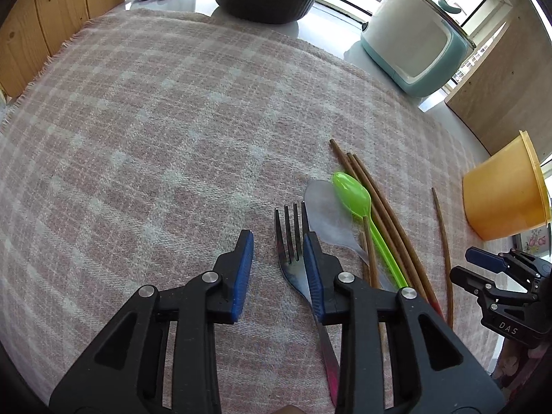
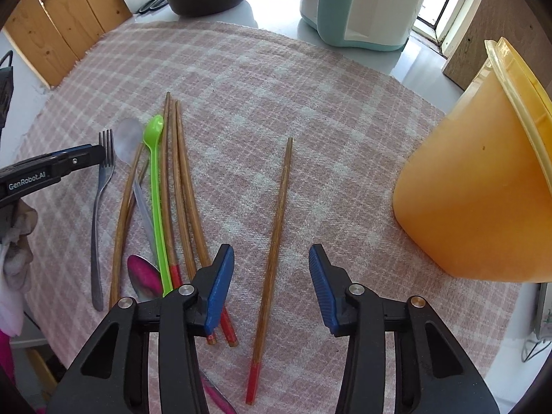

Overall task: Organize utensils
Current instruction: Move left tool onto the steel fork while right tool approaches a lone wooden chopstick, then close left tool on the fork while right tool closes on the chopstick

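A: Well, from the left wrist view, the left gripper (image 1: 277,241) is spread wide with nothing between its blue pads, low over the pink plaid cloth (image 1: 155,120). The metal fork (image 1: 293,252) lies just inside its right finger, partly hidden by it.

B: And beside the fork?

A: A clear spoon (image 1: 326,212), a green spoon (image 1: 355,198) and a bundle of wooden chopsticks (image 1: 386,214); one chopstick (image 1: 443,241) lies apart toward the orange container (image 1: 496,200). The right gripper (image 1: 472,264) shows at the edge.

B: From the right wrist view?

A: The right gripper (image 2: 271,253) is released too, jaws parted either side of the single chopstick (image 2: 276,224), though whether it touches I cannot tell. The orange container (image 2: 465,179) stands right, tilted in this view. The fork (image 2: 100,200), green spoon (image 2: 155,172) and chopstick bundle (image 2: 179,179) lie left, with the left gripper (image 2: 89,153) at the fork's tines.
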